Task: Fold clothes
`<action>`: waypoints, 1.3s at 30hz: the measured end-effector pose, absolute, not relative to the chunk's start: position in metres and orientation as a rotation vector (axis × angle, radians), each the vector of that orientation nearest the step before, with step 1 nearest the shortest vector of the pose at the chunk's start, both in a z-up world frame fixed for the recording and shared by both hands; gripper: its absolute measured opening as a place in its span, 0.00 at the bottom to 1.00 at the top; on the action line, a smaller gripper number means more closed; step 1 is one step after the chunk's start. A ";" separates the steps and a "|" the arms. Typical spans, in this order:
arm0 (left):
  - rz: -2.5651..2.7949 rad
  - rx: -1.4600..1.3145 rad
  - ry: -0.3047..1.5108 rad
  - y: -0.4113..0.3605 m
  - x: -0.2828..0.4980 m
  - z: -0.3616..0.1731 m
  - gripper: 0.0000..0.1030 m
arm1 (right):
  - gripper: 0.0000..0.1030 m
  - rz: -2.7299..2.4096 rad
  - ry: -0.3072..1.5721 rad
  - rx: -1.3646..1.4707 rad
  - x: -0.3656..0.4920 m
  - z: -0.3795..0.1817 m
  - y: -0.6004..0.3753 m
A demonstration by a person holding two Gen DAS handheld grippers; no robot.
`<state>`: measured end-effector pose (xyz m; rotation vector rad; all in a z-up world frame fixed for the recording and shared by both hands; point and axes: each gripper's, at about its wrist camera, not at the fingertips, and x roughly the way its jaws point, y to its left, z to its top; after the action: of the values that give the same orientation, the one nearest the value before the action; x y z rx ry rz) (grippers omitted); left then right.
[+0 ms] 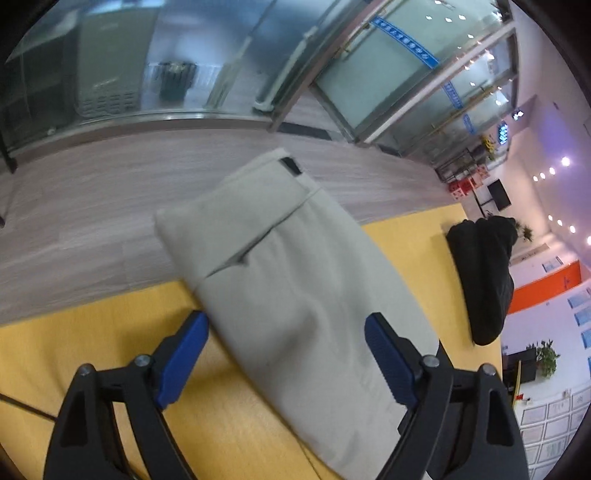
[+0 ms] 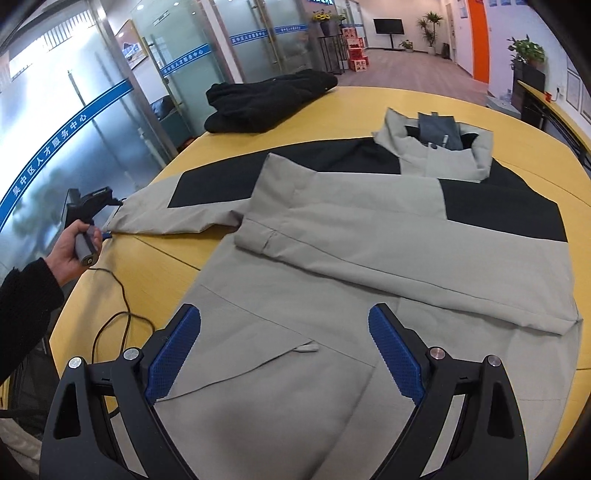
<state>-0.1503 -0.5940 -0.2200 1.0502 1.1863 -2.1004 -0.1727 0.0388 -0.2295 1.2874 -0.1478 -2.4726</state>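
Right wrist view: blue band across frosted glass wall, white Chinese characters, reads 吴中区人才服务中心. Same wording on farther blue strip and on strip over glass doors, smaller, barely legible there. Red boxes in back carry white print, too small to read. Left wrist view: blue strips on glass with white characters, blurred, unreadable. Wall posters at right, text unreadable.
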 end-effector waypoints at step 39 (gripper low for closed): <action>-3.216 1.837 0.650 0.074 -0.154 -0.110 0.03 | 0.91 -2.984 -0.686 0.930 -0.054 -0.141 0.285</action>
<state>-0.1539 0.0736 -0.1096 1.8370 0.6500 -3.2156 -0.0535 0.2851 -0.1410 0.9296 -0.6863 -2.9836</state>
